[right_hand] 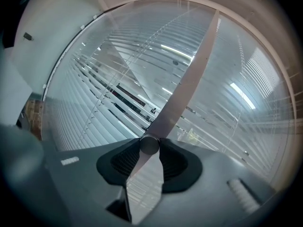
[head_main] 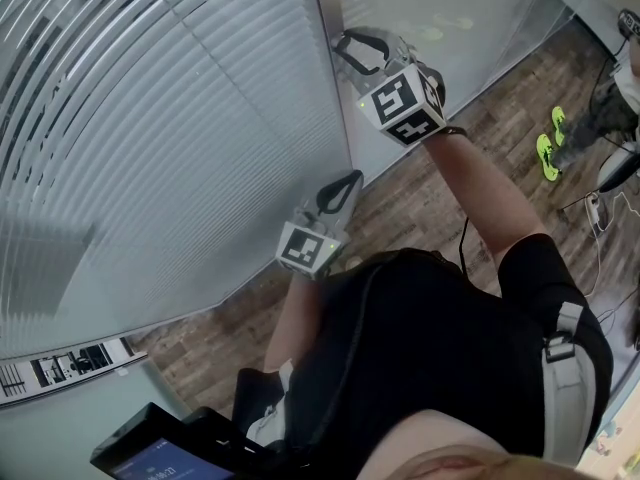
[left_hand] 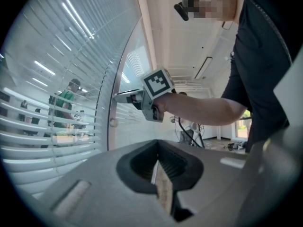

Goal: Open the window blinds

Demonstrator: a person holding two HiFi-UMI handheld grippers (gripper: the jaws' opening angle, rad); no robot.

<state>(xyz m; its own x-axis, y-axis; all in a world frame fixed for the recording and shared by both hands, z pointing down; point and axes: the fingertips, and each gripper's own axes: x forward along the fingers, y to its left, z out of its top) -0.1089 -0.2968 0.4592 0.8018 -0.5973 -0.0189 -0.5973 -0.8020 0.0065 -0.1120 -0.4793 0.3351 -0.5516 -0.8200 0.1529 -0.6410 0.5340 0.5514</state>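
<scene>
Wand gripped, blinds point(right_hand: 104, 93) still to open
My right fingers point(right_hand: 128, 162) clamp the wand point(right_hand: 189, 74) between them; left fingers point(left_hand: 142, 163) together, empty. Next: twist it.

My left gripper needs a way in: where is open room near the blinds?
Free: the blinds left of the frame post, and the wood floor between window and legs. Crowded: at the post, where the right gripper clamps the wand above the left gripper.

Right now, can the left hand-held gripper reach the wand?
Probably yes. The left hand-held gripper hangs shut and empty near the right hand-held gripper, which clamps the wand at its end; nothing shows between them.
</scene>
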